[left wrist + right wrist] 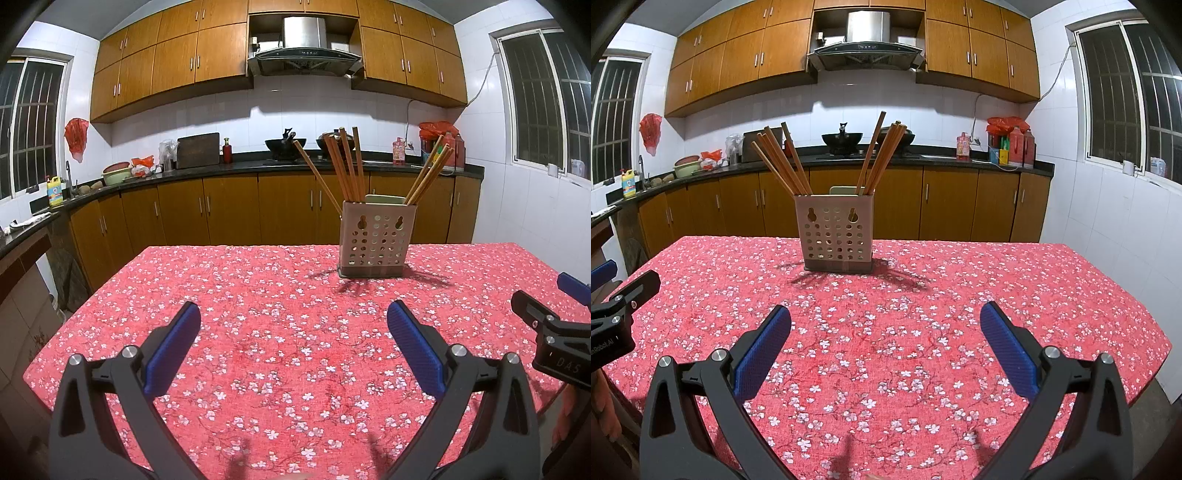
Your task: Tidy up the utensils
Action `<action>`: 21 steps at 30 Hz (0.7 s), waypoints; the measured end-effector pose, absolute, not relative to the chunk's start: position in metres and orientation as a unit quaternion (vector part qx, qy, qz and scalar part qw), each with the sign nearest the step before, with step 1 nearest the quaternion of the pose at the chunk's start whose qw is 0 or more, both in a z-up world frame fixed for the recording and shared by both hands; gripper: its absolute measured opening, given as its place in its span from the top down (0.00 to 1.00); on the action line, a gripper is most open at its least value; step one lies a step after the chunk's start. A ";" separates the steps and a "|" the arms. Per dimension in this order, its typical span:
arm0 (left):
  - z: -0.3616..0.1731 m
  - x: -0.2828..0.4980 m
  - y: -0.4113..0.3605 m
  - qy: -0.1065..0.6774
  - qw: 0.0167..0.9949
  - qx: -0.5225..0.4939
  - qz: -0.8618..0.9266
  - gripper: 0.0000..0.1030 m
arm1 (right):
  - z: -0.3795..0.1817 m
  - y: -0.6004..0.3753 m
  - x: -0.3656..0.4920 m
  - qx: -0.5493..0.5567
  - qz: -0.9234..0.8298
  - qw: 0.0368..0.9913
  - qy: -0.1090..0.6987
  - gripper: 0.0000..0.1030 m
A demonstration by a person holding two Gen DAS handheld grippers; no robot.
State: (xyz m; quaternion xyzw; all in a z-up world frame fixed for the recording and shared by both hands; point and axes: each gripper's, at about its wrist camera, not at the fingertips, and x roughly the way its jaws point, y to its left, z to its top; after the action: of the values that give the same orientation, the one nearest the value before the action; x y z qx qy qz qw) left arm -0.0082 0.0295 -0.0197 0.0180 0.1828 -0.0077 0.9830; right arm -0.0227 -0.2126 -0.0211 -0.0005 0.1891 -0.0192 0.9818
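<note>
Chopsticks [345,166] stand in a perforated holder [375,240] right of centre in the left wrist view, on the far half of a red floral tablecloth [258,332]. We see two bundles: one at the holder's left side fanning up and leftward, one at its right side leaning up and to the right, so their long axes run steeply upward, tips splayed apart. Our left gripper [293,332] fills the lower frame, jaws spread wide and empty, well short of the holder; the right gripper [565,299] pokes in at the right edge. In the right wrist view the holder [835,236] sits just left of centre, chopsticks [783,162] fanned the same way, and our right gripper [885,332] is likewise wide and empty. No loose utensils show on the cloth, so we judge the sorting essentially finished.
</note>
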 end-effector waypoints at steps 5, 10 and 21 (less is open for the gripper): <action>-0.020 -0.008 0.029 0.183 0.983 0.018 -0.008 0.04 | -0.023 -0.212 -0.023 0.000 -0.019 0.982 0.190 0.02; -0.019 -0.008 0.029 0.183 0.983 0.018 -0.007 0.04 | -0.024 -0.211 -0.023 0.000 -0.019 0.981 0.191 0.02; -0.022 -0.008 0.028 0.184 0.983 0.017 -0.007 0.04 | -0.025 -0.211 -0.023 0.000 -0.019 0.981 0.192 0.02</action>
State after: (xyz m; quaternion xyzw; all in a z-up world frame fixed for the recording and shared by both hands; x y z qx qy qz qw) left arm -0.0077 0.0284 -0.0218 0.0166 0.1840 -0.0066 0.9828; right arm -0.0229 -0.2108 -0.0247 0.0004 0.1919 -0.0191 0.9812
